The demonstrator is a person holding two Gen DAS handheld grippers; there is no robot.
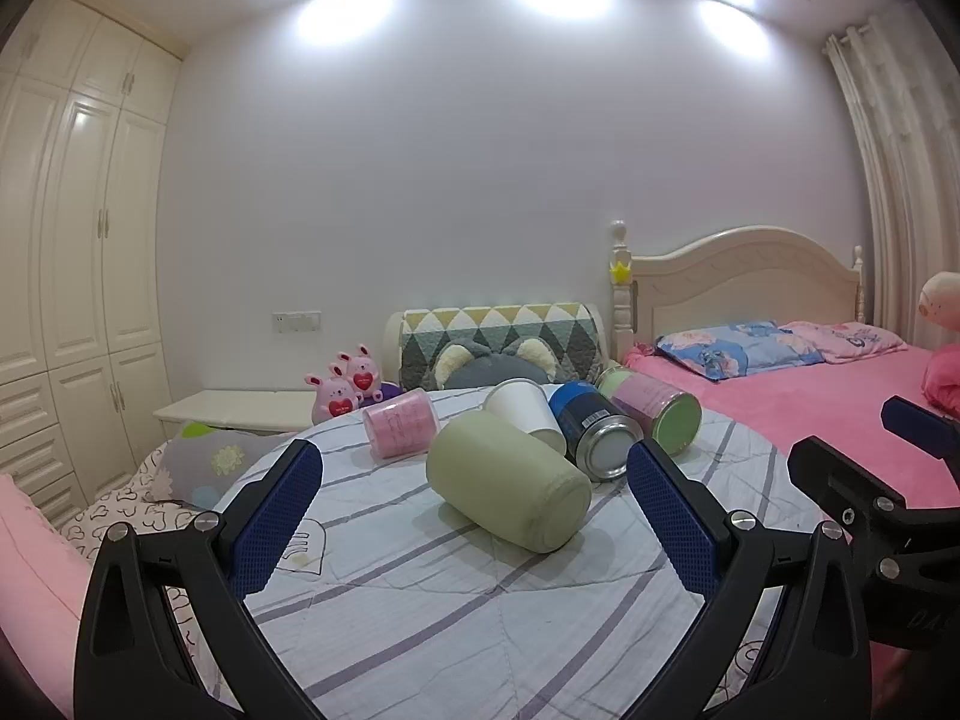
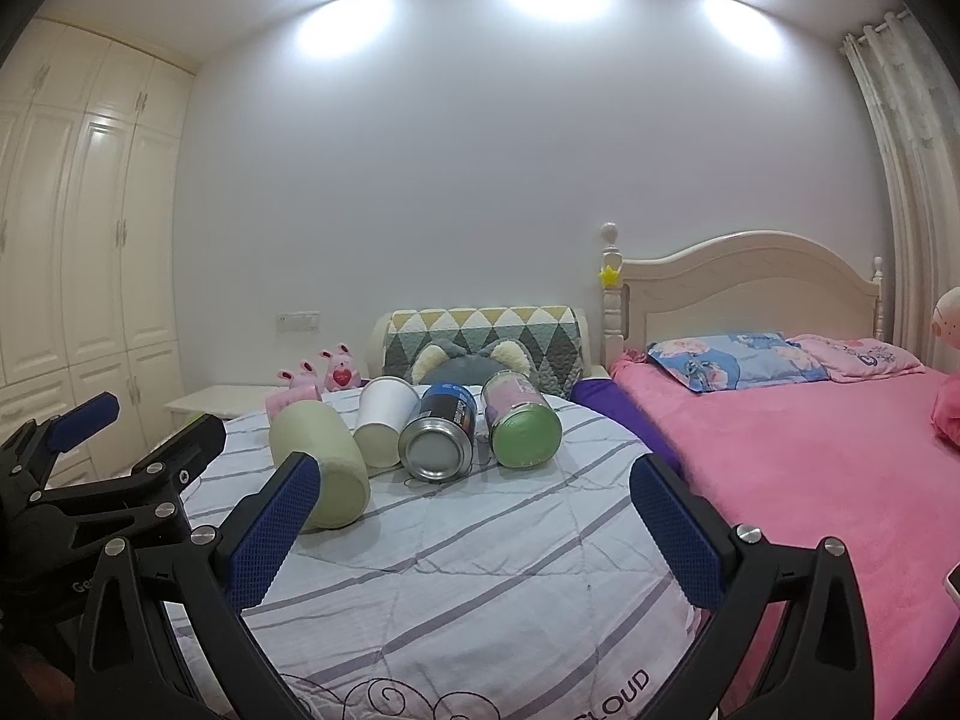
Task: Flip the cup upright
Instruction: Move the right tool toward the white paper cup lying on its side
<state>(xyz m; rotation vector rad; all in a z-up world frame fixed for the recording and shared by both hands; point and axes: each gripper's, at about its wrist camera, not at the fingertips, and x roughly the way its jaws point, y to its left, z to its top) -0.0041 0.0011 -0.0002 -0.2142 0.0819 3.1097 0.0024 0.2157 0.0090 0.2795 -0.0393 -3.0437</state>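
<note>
Several containers lie on their sides on a striped round cloth (image 1: 456, 588). The pale green cup (image 1: 510, 480) lies nearest, base toward me; it also shows in the right wrist view (image 2: 321, 468). Behind it lie a white paper cup (image 1: 528, 411) (image 2: 384, 417), a pink cup (image 1: 401, 423), a blue tin can (image 1: 594, 429) (image 2: 441, 435) and a pink-and-green can (image 1: 654, 411) (image 2: 522, 423). My left gripper (image 1: 474, 510) is open, its fingers on either side of the green cup, just short of it. My right gripper (image 2: 474, 528) is open and empty, to the right of the green cup.
A pink bed (image 2: 810, 450) with pillows lies to the right. A patterned headboard cushion (image 1: 504, 330) and pink plush rabbits (image 1: 348, 384) stand behind the cloth. A white nightstand (image 1: 234, 408) and tall wardrobes (image 1: 78, 240) are at the left.
</note>
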